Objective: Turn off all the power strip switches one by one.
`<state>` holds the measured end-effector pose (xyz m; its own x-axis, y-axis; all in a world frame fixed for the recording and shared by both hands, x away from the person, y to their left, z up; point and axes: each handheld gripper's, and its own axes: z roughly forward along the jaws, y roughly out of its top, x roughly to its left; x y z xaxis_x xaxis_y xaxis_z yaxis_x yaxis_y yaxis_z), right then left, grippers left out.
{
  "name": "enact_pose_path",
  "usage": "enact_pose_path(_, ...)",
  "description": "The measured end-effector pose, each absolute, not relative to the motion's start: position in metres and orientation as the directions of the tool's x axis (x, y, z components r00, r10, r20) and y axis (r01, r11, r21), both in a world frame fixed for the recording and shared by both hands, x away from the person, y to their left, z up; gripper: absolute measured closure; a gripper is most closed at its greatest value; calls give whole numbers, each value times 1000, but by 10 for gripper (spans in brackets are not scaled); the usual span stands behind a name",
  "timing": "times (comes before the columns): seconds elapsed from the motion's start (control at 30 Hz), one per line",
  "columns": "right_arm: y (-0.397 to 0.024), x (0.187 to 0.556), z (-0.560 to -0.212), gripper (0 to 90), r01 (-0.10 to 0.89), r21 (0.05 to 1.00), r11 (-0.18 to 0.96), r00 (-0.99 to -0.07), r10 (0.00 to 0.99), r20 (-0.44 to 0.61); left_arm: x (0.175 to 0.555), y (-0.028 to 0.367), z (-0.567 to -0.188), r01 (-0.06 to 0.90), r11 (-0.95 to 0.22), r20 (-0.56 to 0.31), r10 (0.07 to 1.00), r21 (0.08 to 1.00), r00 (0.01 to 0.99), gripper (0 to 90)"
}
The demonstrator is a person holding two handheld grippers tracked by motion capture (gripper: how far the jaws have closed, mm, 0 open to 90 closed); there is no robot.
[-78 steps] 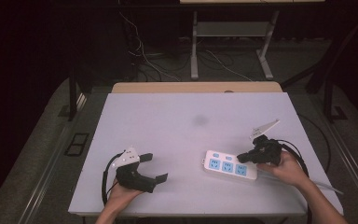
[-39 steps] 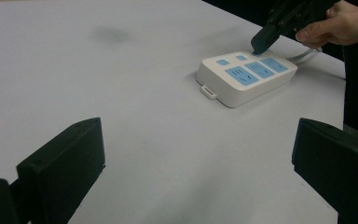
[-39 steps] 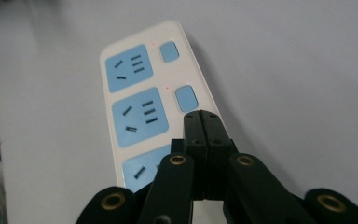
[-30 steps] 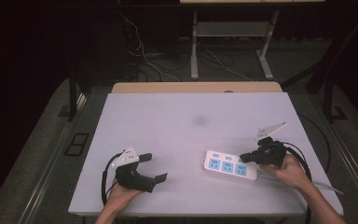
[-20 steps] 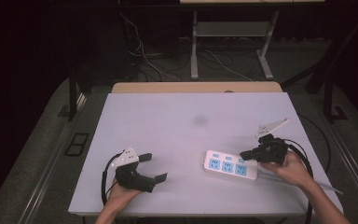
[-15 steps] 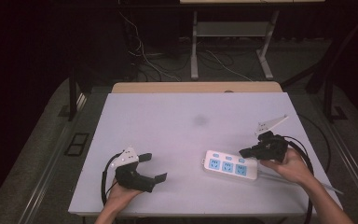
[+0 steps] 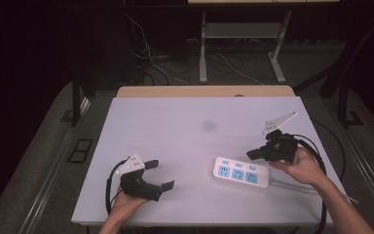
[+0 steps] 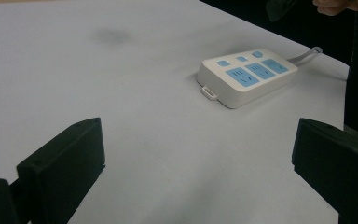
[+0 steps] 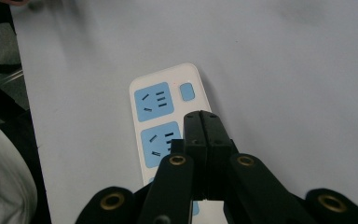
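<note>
High view: power strip rests between two grippers

White table [image 7: 185, 126] carries a white power strip [image 7: 240, 172] toward 4 o'clock. Left gripper [image 7: 157, 175], jaws spread, sits at 7 o'clock. Right gripper [image 7: 251, 154], jaws pressed together, hovers just above the strip's right end.

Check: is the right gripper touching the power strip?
Cannot tell. The right gripper, jaws shut, overlaps the power strip in its own view; the high view shows it just past the strip's end, the gap unclear.
</note>
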<state>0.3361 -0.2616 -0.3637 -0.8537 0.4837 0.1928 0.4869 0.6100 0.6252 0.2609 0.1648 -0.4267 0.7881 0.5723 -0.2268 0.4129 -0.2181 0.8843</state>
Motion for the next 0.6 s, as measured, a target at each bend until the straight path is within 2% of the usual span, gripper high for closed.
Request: enact_pose_path(0.6, -242, 347, -373, 900, 487, 595, 640, -862, 465, 205, 261, 166, -426, 412, -216, -226, 574, 885, 787, 8)
